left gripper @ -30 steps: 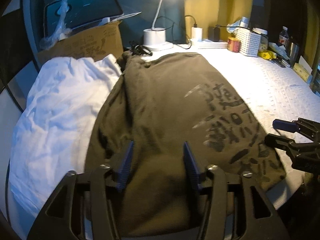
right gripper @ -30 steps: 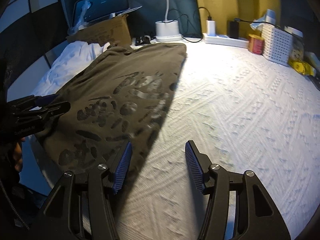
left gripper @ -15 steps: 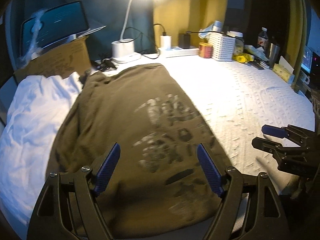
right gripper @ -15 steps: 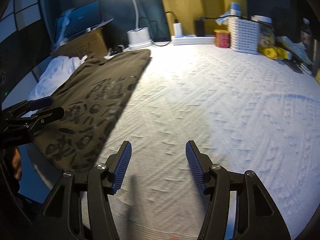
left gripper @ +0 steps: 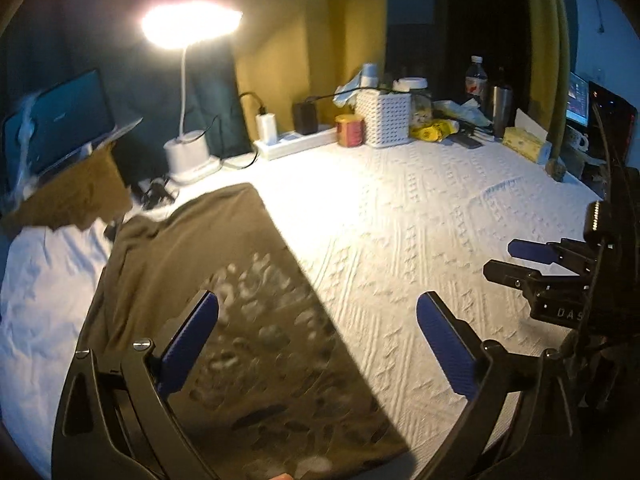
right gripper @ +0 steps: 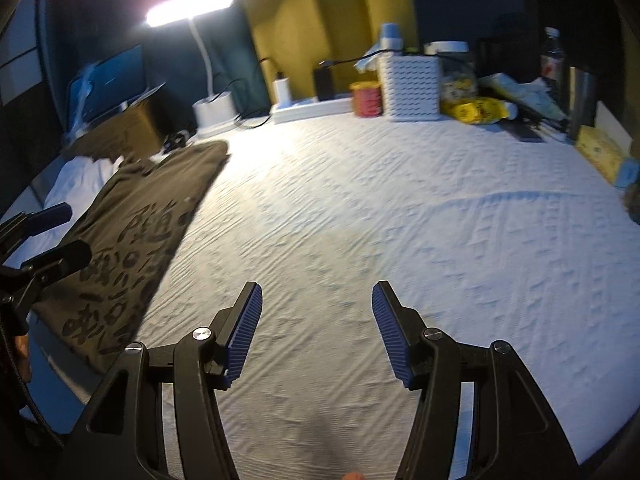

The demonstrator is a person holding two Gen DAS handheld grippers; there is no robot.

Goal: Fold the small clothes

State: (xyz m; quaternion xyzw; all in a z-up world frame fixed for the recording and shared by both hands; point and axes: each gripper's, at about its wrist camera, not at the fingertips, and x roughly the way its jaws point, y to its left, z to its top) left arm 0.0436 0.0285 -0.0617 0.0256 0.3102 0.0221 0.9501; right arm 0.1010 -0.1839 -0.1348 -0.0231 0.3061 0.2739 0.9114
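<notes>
A folded olive-brown T-shirt (left gripper: pixel 248 320) with a dark print lies flat at the left of the white textured cloth (left gripper: pixel 400 240); it also shows at the left of the right wrist view (right gripper: pixel 132 240). My left gripper (left gripper: pixel 318 340) is open and empty, raised above the shirt's right edge. My right gripper (right gripper: pixel 318 328) is open and empty, above bare cloth to the right of the shirt. Each gripper shows in the other's view: the right one (left gripper: pixel 524 260) and the left one (right gripper: pixel 60 232).
A crumpled white garment (left gripper: pixel 44 280) lies left of the shirt. At the back stand a cardboard box (left gripper: pixel 72 196), a lit desk lamp (left gripper: pixel 188 156), a power strip (left gripper: pixel 296 142), a red tin (left gripper: pixel 350 130), a white basket (left gripper: pixel 384 118) and bottles (left gripper: pixel 476 80).
Both grippers drew back and swung right, away from the shirt. The left gripper's jaws opened wider. The shirt stayed flat.
</notes>
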